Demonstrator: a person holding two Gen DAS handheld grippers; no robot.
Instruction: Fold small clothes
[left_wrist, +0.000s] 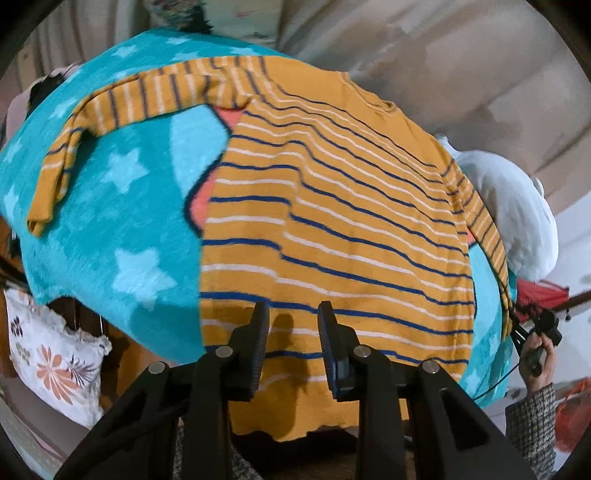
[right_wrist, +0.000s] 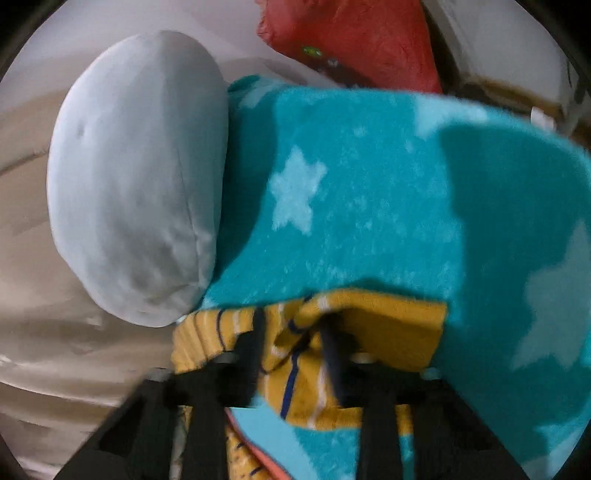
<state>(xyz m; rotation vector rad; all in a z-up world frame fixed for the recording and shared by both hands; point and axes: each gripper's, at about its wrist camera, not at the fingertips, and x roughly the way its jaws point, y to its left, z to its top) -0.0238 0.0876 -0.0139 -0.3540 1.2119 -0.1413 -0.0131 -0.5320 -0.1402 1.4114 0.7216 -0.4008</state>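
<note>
Where sweater (left_wrist: 332, 229) overlies star blanket (left_wrist: 110, 221): left claw (left_wrist: 293, 347) apart, right claw (right_wrist: 295, 354) clamped on sleeve (right_wrist: 295, 369), pillow (right_wrist: 136, 177) beside.

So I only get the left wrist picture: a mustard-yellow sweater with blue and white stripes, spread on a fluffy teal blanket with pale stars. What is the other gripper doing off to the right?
Observer: In the right wrist view, the right gripper has the mustard-yellow striped sweater's sleeve end bunched between its fingers. Blur hides whether it is clamped.
Visitor: What sits next to it?
Observer: A pale blue-grey oval cushion, pressed against the edge of the fluffy teal star blanket, ahead and to the left.
Visitor: And beyond the blanket?
Observer: A crumpled red cloth with a dark patch on it.
</note>
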